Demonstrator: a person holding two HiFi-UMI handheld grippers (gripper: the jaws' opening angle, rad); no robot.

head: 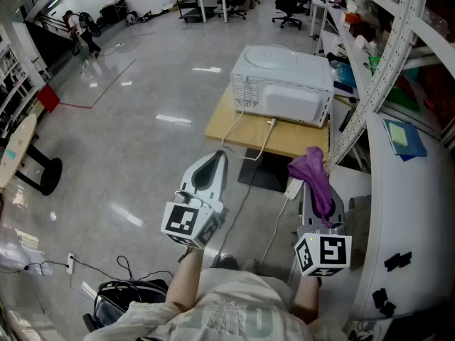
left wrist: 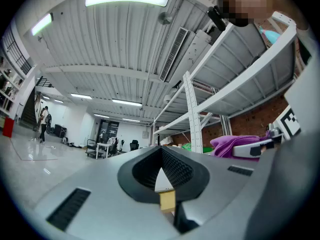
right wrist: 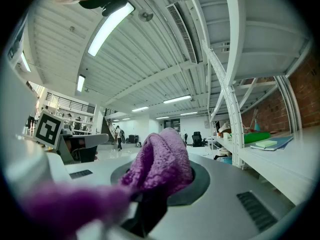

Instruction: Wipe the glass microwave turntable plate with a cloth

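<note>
**Figure. Two hand-held grippers, one cloth, one plate, one oven; head view and both gripper views.**

- The person holds two grippers low, over the grey floor (head: 142,119), each carrying one cube with square markers.
- The left gripper (head: 215,160) points forward. In the left gripper view (left wrist: 161,151) its black jaws meet at the tips with nothing between them.
- The right gripper (head: 317,185) has its jaws clamped on the single purple terry cloth (head: 311,168). In the right gripper view (right wrist: 165,180) the cloth (right wrist: 162,159) bunches up out of the jaws and trails back over the body.
- One white microwave oven (head: 288,94) stands on the wooden surface (head: 226,125), ahead of both grippers and well apart from them.
- One round glass turntable plate (head: 269,57) lies flat on the oven's top, touched by neither gripper.
- A white cable (head: 245,130) hangs from the oven's back over the surface edge.
- A white metal shelving rack (head: 398,62) stands to the right.
</note>
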